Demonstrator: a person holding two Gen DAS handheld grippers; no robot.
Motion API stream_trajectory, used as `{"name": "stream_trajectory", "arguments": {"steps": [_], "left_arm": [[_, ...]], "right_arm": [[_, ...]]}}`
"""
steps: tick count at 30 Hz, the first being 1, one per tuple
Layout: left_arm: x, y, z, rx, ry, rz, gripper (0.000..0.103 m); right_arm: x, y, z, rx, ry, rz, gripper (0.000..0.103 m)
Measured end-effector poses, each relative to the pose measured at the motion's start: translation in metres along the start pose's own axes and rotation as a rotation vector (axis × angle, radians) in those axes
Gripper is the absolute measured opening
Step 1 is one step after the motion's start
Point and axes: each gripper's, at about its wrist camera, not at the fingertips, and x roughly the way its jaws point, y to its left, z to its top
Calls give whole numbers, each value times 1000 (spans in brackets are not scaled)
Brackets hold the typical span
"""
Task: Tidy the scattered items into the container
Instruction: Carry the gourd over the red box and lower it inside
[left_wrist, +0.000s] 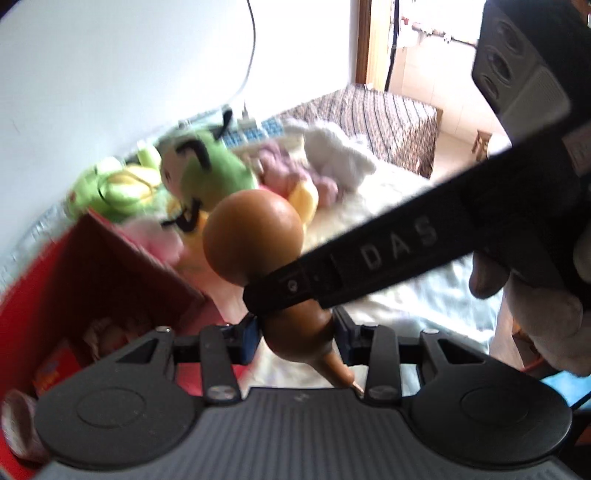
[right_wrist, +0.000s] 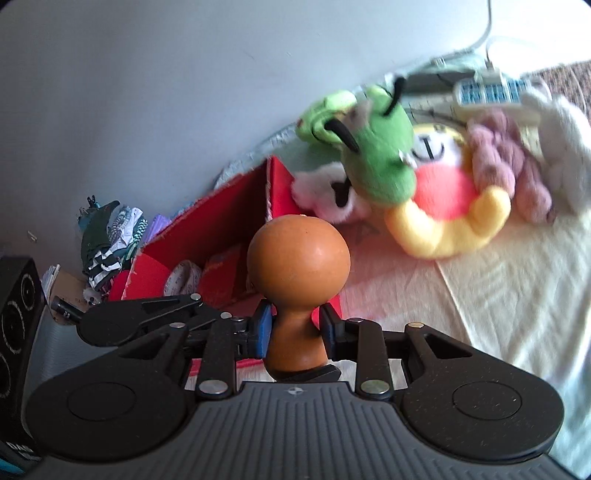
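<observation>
Both grippers, left and right, are clamping the gourd lower centre; uneven release risks dropping it outside the box.

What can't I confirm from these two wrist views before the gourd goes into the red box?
- Red box contents: in the left wrist view they are blurred and partly covered by the left gripper body. In the right wrist view they are partly behind the gourd.
- Left pads' contact with the gourd: in the left wrist view a finger of the right gripper crosses it.
- Plush toys: motion-blurred and overlapping in both views.
</observation>
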Motion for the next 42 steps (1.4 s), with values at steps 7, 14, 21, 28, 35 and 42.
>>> {"name": "stream_trajectory", "arguments": {"steps": [7,14,21,28,35,42], "left_arm": [[-40,43,18,-37,-92,81,39],[-14,114,8,-201,0,85,39],[26,166,-13,-349,103,-21,40],[52,195,-20,-442,183,-154,44],[72,204,-23,-460,233,-279,53],[87,216,-31,-497,249,-266,53]], "right_arm": [[11,41,36,-196,-117,57,30],[78,77,77,-330,61,51,30],[140,100,90,-433,301,-99,30],[183,99,100,-407,464,-223,30],[198,110,94,-522,522,-377,27],[197,108,100,-511,509,-406,24]]}}
